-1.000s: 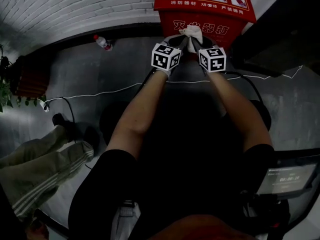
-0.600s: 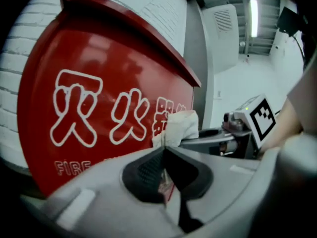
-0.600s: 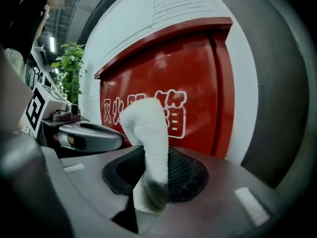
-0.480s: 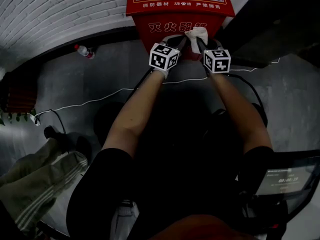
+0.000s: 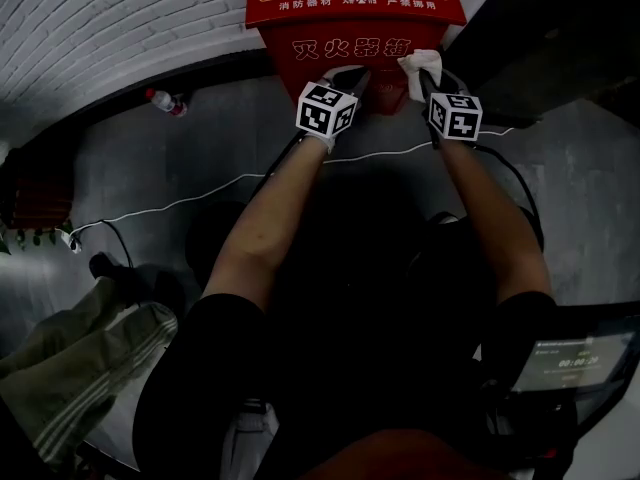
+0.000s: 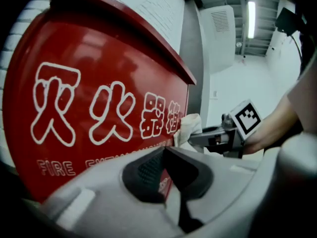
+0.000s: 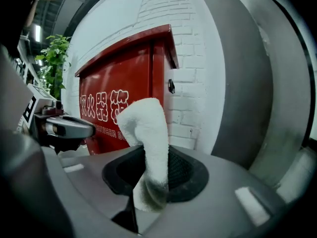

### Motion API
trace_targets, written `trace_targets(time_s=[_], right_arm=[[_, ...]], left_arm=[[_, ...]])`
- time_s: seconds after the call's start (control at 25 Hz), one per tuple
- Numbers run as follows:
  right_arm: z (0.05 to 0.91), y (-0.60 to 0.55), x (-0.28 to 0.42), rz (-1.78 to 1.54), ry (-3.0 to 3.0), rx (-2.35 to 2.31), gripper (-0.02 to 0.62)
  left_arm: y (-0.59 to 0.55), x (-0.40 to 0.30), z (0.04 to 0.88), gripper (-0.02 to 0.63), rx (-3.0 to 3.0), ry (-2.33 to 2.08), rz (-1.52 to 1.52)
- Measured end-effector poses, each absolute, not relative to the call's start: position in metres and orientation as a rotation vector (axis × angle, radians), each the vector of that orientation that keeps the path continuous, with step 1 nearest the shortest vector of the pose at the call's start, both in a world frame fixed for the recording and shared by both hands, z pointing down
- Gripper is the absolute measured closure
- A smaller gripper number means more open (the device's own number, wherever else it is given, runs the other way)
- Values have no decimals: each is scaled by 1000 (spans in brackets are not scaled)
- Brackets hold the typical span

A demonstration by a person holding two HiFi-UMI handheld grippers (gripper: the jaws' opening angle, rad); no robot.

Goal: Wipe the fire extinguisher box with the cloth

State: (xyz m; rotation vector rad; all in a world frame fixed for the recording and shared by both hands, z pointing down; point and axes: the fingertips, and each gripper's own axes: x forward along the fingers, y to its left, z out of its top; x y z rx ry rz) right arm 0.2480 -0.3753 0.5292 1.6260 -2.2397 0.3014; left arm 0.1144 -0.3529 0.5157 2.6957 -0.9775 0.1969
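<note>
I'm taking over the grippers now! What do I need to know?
Left gripper: jaws shut, empty, close to the fire extinguisher box front.
Right gripper: jaws shut on the cloth, held at the box's right front edge.
Done: cloth is at the box; how much is wiped doesn't show.
To do: wipe the front, lid and sides.

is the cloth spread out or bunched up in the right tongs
Bunched up: the cloth stands as a folded wad, pinched in the right tongs, not spread flat.
</note>
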Motion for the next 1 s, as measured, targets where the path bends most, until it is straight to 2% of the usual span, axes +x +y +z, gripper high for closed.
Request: trace_targets(time_s=[0.16, 0.52, 1.0], right_arm=[[532, -367, 238, 251, -2220, 1616, 489], [514, -346, 94, 162, -2548, 1288, 489], [560, -327, -26, 213, -2601, 999, 489]], left_arm=[[-349, 92, 513, 603, 2671, -1018, 180], [-333, 28, 508, 603, 2609, -1122, 151], [-311, -75, 536, 603, 2499, -1292, 310]])
